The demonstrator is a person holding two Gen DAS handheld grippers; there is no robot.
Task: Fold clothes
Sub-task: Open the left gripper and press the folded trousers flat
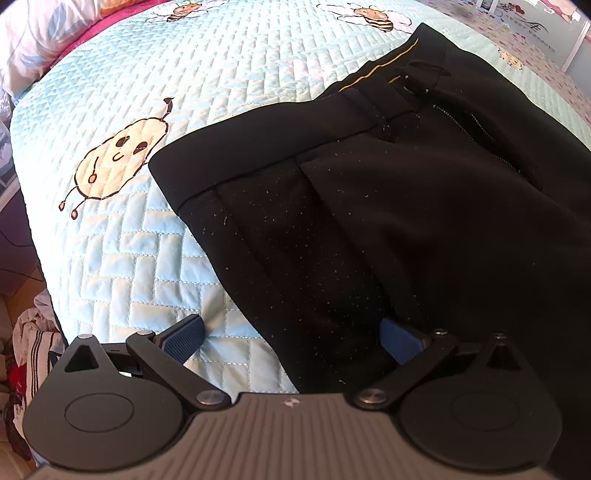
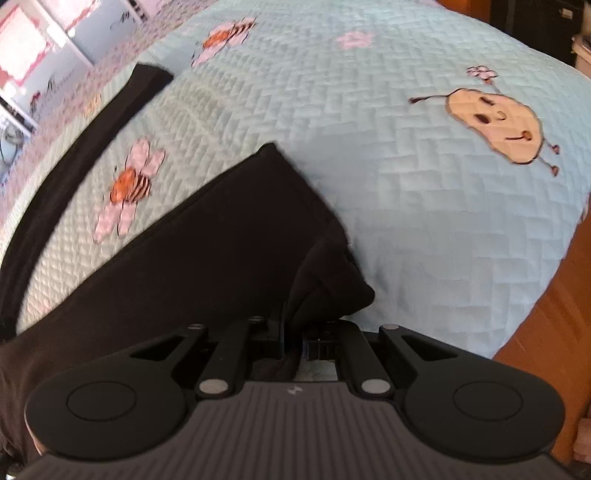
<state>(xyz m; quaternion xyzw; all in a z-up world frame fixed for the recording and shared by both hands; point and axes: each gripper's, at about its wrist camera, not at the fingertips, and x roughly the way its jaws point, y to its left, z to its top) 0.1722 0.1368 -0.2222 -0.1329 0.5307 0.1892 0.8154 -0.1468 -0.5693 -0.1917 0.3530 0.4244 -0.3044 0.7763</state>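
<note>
Black trousers [image 1: 388,192] lie on a light blue quilted bedspread [image 1: 122,258], waistband and open zip toward the far right. My left gripper [image 1: 291,339] is open, its blue pads [image 1: 183,338] straddling the near left edge of the trousers; the right pad rests over the cloth, the left over the quilt. In the right wrist view my right gripper [image 2: 291,336] is shut on a bunched end of a black trouser leg [image 2: 229,251], which stretches away to the left. A second black strip of the trousers [image 2: 74,155] runs along the far left.
The bedspread [image 2: 406,206] carries bee, flower and potato-like cartoon patches. A pink and floral pillow [image 1: 44,33] lies at the far left corner. Piled laundry [image 1: 26,354] sits on the floor left of the bed. A wooden bed frame [image 2: 546,317] borders the right side.
</note>
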